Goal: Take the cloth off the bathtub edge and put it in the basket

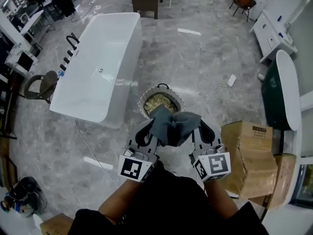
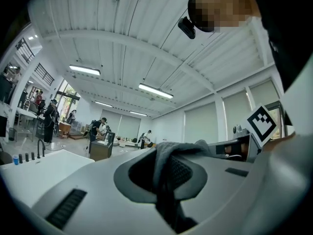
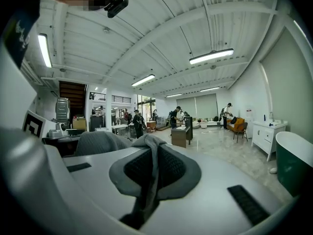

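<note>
A grey cloth (image 1: 171,126) hangs bunched between my two grippers, in front of the person and just on the near side of the round basket (image 1: 161,101) on the floor. My left gripper (image 1: 148,132) is shut on the cloth's left end, and my right gripper (image 1: 202,129) is shut on its right end. In the left gripper view the cloth (image 2: 168,153) is pinched between the jaws of the left gripper (image 2: 166,180) and runs off to the right. The right gripper view shows a fold of the cloth (image 3: 148,148) clamped in the right gripper (image 3: 153,175). The white bathtub (image 1: 98,67) stands at the far left, with its rim bare.
Something yellowish lies inside the basket. Cardboard boxes (image 1: 252,155) stand close on the right, with a dark green tub (image 1: 274,92) behind them. A cable (image 1: 93,151) runs across the floor by the bathtub. A chair (image 1: 41,84) stands to the left of the bathtub.
</note>
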